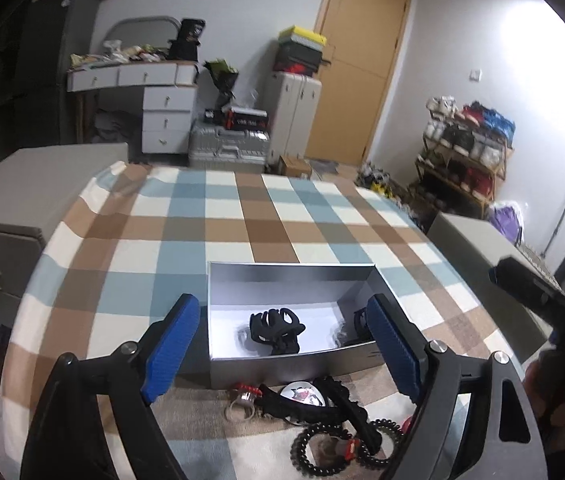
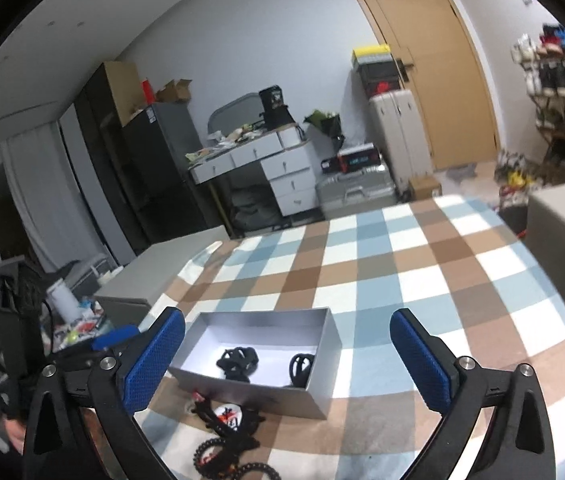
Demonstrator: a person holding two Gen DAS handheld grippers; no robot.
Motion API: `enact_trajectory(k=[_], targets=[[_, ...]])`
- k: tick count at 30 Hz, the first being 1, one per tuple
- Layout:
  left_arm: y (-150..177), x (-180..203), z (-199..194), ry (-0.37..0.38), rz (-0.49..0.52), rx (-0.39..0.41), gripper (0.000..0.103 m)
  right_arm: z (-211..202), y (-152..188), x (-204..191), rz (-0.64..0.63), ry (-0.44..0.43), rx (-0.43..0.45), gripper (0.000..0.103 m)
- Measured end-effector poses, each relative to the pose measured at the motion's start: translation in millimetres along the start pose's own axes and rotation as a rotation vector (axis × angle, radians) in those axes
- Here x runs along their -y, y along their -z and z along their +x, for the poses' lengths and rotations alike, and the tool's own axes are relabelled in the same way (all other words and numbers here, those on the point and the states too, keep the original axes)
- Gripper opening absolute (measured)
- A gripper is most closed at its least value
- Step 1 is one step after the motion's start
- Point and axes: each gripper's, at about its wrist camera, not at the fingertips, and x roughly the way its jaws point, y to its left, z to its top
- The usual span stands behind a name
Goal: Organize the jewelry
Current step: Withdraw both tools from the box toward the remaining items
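A silver open box (image 1: 282, 366) (image 2: 324, 360) sits on the checked tablecloth. Inside lie a black claw hair clip (image 1: 276, 328) (image 2: 238, 362) and a second black clip (image 1: 358, 322) (image 2: 301, 368) at the box's right end. In front of the box lies a pile: a black toothed hair clip (image 1: 322, 404) (image 2: 226, 420), a black spiral hair tie (image 1: 318, 452) (image 2: 210, 454), a round badge (image 1: 302, 394) and a clear ring with red (image 1: 242, 398). My left gripper (image 1: 282, 346) is open and empty above the box's near side. My right gripper (image 2: 288, 360) is open and empty, also above the box.
The table with the checked cloth (image 1: 222, 216) stretches beyond the box. Grey cabinets stand at the left (image 1: 22, 184) and right (image 1: 478, 240). The right gripper's body (image 1: 538, 292) shows at the left wrist view's right edge. Room clutter, drawers and a door lie beyond.
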Motion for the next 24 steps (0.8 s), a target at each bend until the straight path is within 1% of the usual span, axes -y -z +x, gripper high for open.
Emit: enact_trajectory(k=[2,4,7,10,12,13,16,21,24], targets=[[1.5,2.5,-7.2,-0.019,0.002,0.029,0.095,-8.9,2.8,-7.3,-0.024,0.002,0.011,0.103],[3.7,5.5,-15.9,-0.037,0.008,0.056,0.101,-16.4,5.8,-12.7,-0.048,0.003,0.023,0.103],[7.0,8.1,-24.5,-0.057,0.008,0.070,0.101,-30.0,12.3,-19.5,-0.083,0.015,0.034,0.103],[12.3,11.4,-33.2,-0.061,0.011,0.078,0.102,-43.4,20.1,-22.1,-0.108,0.026,0.033,0.103],[16.6,15.4,-39.4,-0.088,0.029,0.095,0.102,-53.2,26.5,-24.1,-0.129,0.036,0.034,0.103],[19.9,17.8,-43.4,-0.114,0.041,0.112,0.102,-57.3,29.5,-24.4,-0.136,0.039,0.037,0.103],[27.6,20.8,-52.5,-0.134,0.044,0.133,0.102,-69.7,40.4,-23.4,-0.145,0.046,0.047,0.103],[37.5,23.7,-60.5,-0.147,0.060,0.134,0.102,-80.1,55.7,-19.0,-0.138,0.070,0.017,0.103],[44.9,22.5,-64.9,-0.154,0.057,0.137,0.102,-85.3,64.6,-18.9,-0.156,0.083,0.003,0.103]])
